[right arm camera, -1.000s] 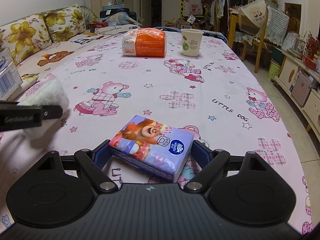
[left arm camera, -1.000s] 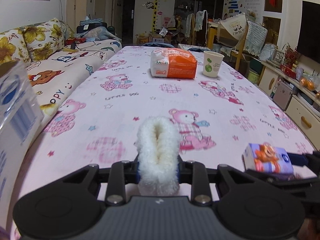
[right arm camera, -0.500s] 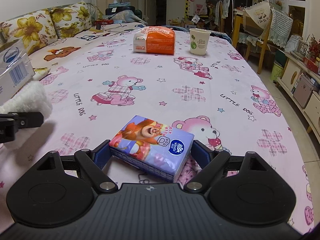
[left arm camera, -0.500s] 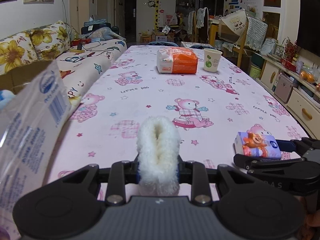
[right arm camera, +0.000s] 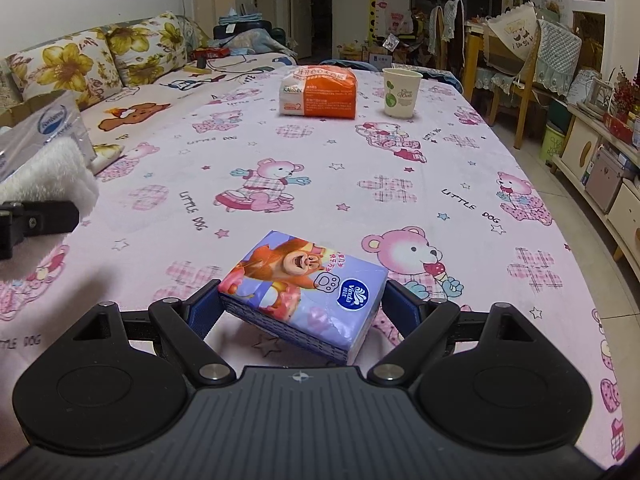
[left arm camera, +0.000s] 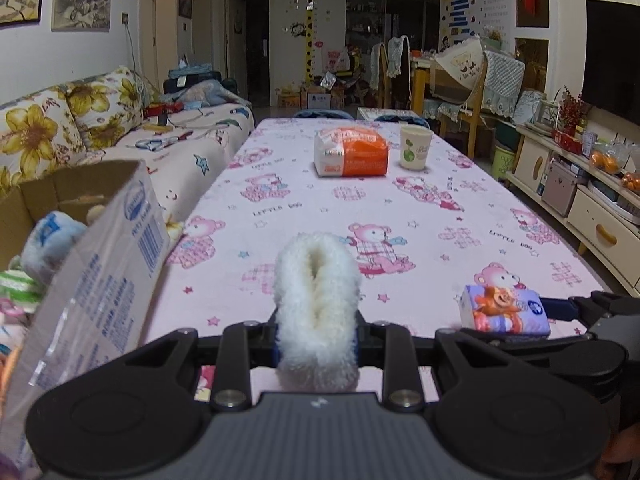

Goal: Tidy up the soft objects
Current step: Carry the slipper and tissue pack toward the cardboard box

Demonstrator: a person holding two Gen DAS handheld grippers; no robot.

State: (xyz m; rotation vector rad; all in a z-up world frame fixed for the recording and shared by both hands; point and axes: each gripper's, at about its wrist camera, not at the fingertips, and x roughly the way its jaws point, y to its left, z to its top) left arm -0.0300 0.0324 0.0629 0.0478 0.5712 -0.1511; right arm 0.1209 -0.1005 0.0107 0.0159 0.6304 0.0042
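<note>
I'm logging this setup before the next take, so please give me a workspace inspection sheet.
Surface: table under a pink bear-print cloth.
Job's things: white fluffy fabric piece in the left gripper; purple cartoon-bear tissue pack in the right gripper; open cardboard box at left with plush items inside.
Clutter: orange-and-white tissue package and paper cup at the far end.
Grippers: both shut on their items, lifted above the cloth.
Cables: a wall cord above the floral sofa.
Surroundings: chairs, cabinet.
</note>
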